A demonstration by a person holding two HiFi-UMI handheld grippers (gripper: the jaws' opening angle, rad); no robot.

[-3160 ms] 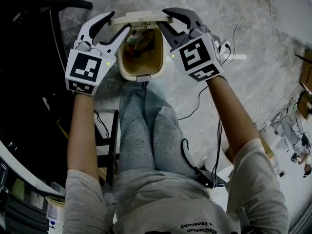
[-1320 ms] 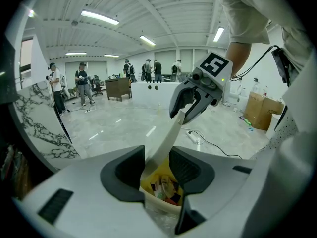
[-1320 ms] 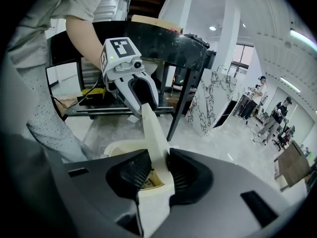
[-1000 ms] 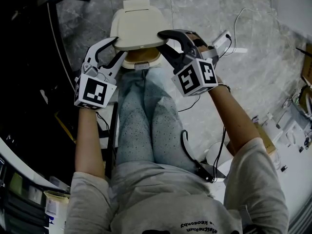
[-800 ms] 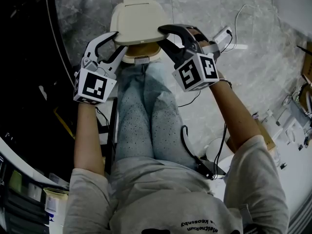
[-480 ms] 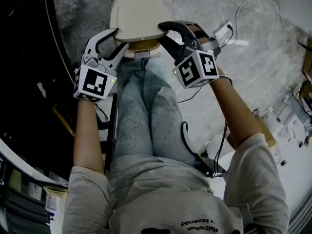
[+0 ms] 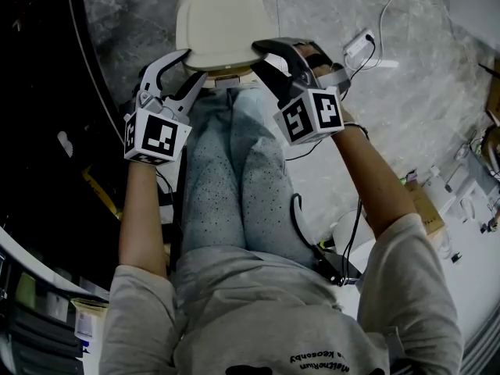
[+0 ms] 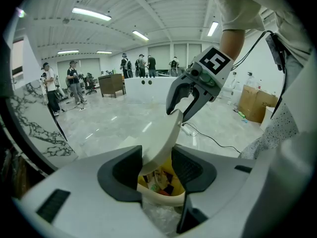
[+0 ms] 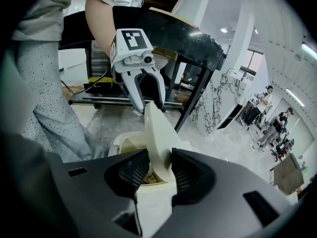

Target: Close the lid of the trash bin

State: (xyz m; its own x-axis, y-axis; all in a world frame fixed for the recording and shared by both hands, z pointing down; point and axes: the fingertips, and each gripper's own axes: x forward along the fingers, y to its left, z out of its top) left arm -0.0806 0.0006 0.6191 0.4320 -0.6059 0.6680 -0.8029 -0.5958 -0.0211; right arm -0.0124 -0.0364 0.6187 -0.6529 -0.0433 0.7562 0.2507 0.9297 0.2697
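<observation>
Left gripper (image 7: pixel 194 62) and right gripper (image 7: pixel 256 55), jaws just opening wide around the lid (image 7: pixel 219 30) between them, should guide it evenly onto the trash bin (image 8: pixel 161 198) below before withdrawing.

smooth matt plastic lid (image 7: pixel 221 33) over a glossy veined stone floor (image 7: pixel 320 10).

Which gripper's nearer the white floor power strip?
Right. Right gripper: near the power strip; left gripper: across the beige plastic lid. Both jaws have just been opening, lid between them.
</observation>
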